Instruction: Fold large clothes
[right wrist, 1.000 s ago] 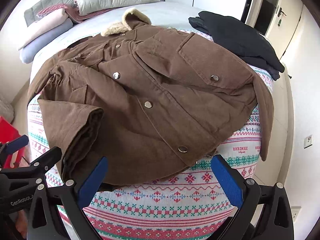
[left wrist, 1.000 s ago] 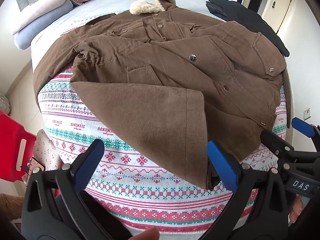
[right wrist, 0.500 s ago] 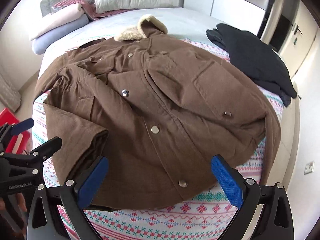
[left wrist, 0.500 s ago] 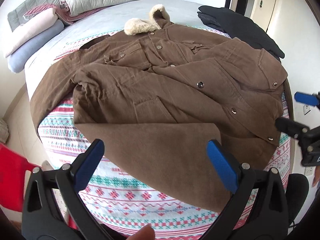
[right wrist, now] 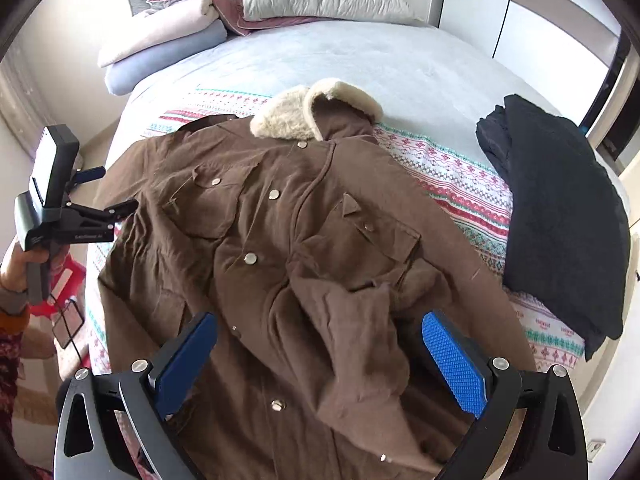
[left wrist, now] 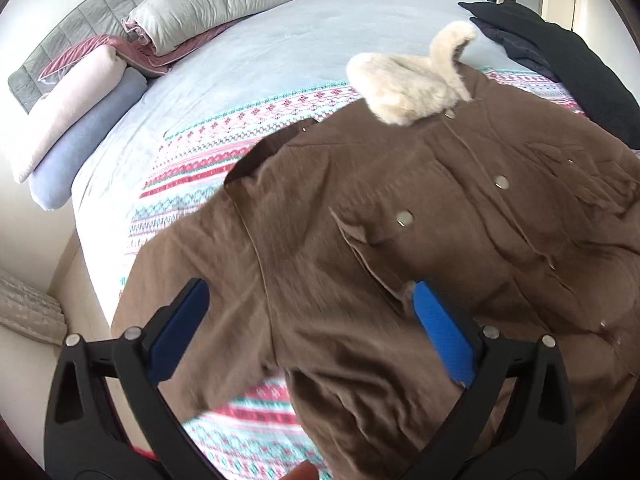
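A large brown jacket [right wrist: 288, 248] with a cream fleece collar [right wrist: 296, 116] lies front up on a patterned blanket [right wrist: 460, 184] on the bed, with both sleeves folded across its front. In the left wrist view the jacket [left wrist: 400, 240] fills the right half. My left gripper [left wrist: 312, 332] is open and empty, low over the jacket's left shoulder and sleeve. It also shows in the right wrist view [right wrist: 116, 200] at the jacket's left edge. My right gripper [right wrist: 320, 360] is open and empty over the folded right sleeve and lower front.
A folded black garment [right wrist: 560, 216] lies on the bed's right side. Rolled pillows and blankets [right wrist: 172, 40] are stacked at the grey headboard. A red stool [right wrist: 60, 280] stands on the floor left of the bed. A door and wardrobe are at the far right.
Both grippers have moved forward from the bed's foot over the jacket, towards its upper half. The jacket now fills more of both views. Both grippers stayed open.
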